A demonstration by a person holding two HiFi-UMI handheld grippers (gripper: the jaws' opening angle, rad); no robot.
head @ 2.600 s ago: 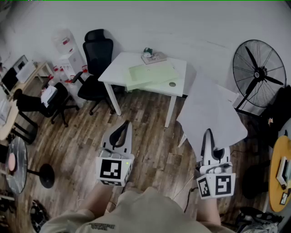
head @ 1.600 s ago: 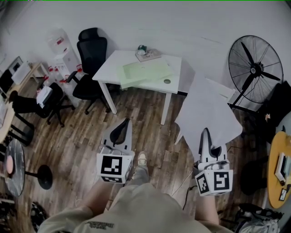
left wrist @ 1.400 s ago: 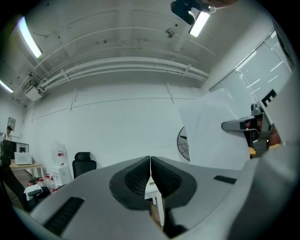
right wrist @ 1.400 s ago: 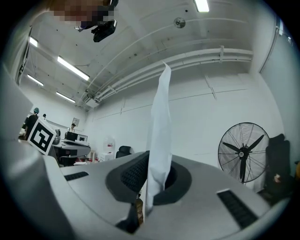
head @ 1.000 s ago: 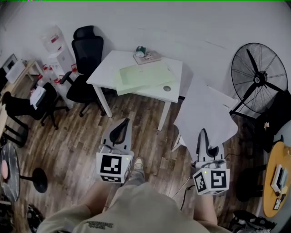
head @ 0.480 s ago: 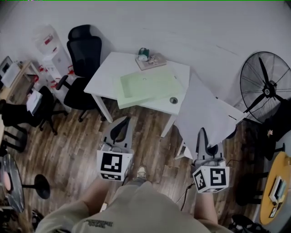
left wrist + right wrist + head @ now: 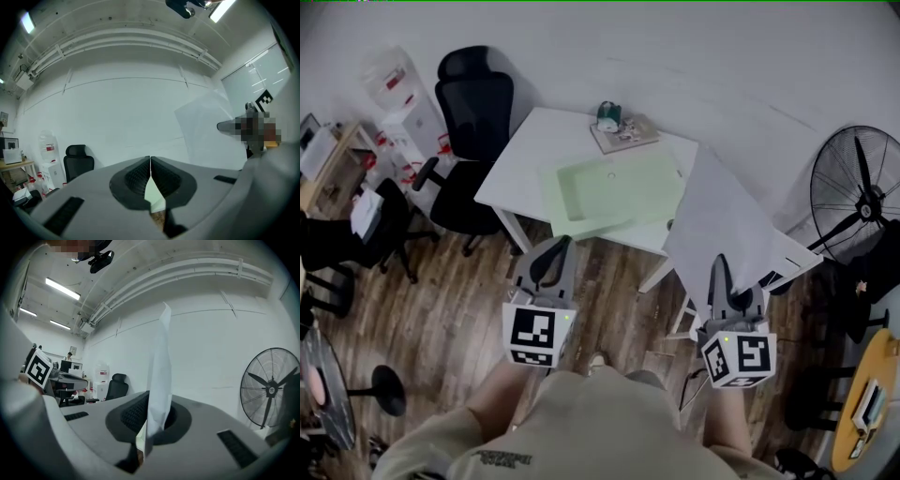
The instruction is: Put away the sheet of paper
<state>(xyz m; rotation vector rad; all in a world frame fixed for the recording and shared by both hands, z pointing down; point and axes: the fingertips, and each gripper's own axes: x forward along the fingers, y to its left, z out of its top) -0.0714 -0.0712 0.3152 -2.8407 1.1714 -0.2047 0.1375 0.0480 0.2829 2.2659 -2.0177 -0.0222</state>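
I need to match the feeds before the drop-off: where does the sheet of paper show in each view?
Head view: the sheet of paper is right of centre, standing up from the right gripper, by the white table's right edge.
Left gripper view: the sheet of paper is at right, pale.
Right gripper view: the sheet of paper is at centre, edge-on, clamped between the jaws.
Shared landmark: black office chair.

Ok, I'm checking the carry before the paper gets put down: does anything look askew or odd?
The sheet of paper is pinched by one edge in the right gripper and stands up on edge, slightly curved. The green tray lies skewed to the edges of the table. Nothing looks spilled or damaged.
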